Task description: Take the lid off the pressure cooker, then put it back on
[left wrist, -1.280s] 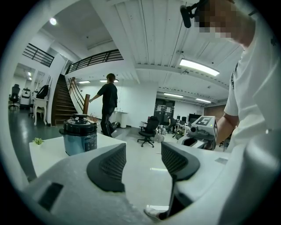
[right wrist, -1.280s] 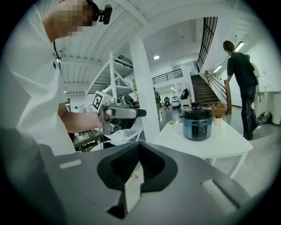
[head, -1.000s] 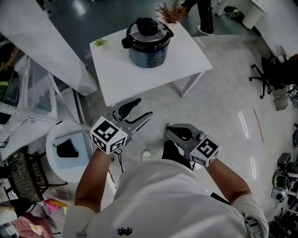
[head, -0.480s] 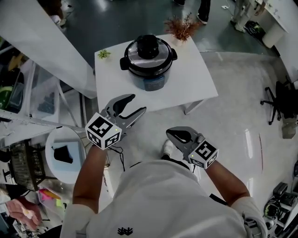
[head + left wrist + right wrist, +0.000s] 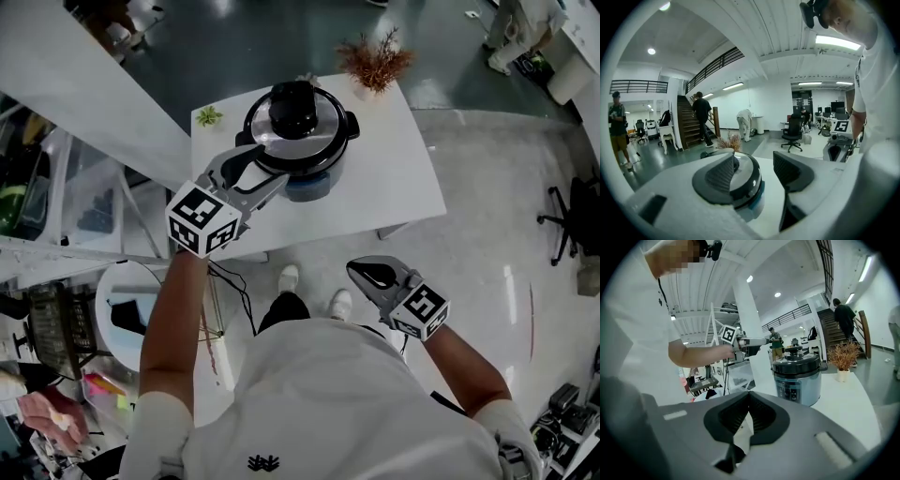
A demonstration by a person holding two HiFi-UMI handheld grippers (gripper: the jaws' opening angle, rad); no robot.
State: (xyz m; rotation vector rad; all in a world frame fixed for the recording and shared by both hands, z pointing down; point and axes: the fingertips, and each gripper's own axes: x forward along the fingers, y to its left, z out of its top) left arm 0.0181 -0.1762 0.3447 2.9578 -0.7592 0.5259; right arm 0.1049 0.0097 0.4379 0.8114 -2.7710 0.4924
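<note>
Left side first: we're holding the left hand-held gripper (image 5: 265, 165) over the desk (image 5: 398, 173). Its jaws are standing wide apart and have just been opening a touch wider, with nothing clamped between them. The pressure cooker (image 5: 307, 180) is sitting right in front of that gripper, a bit off to its right. The lid (image 5: 325, 122) is still on, with the black knob (image 5: 293, 105) dead centre on top.

From overhead the jaw tips are overlapping the cooker's near rim. We can't tell if they're touching, though the left gripper view suggests the lid is lying just beyond them.

Further right, the right hand-held gripper (image 5: 361, 272) is hanging well back off the desk edge, jaws pressed together on nothing. The cooker is lying ahead of it and to its right.

We're guessing the left one, being far nearer, is taking the knob. The lid's round, so there's no long axis to line up with.
</note>
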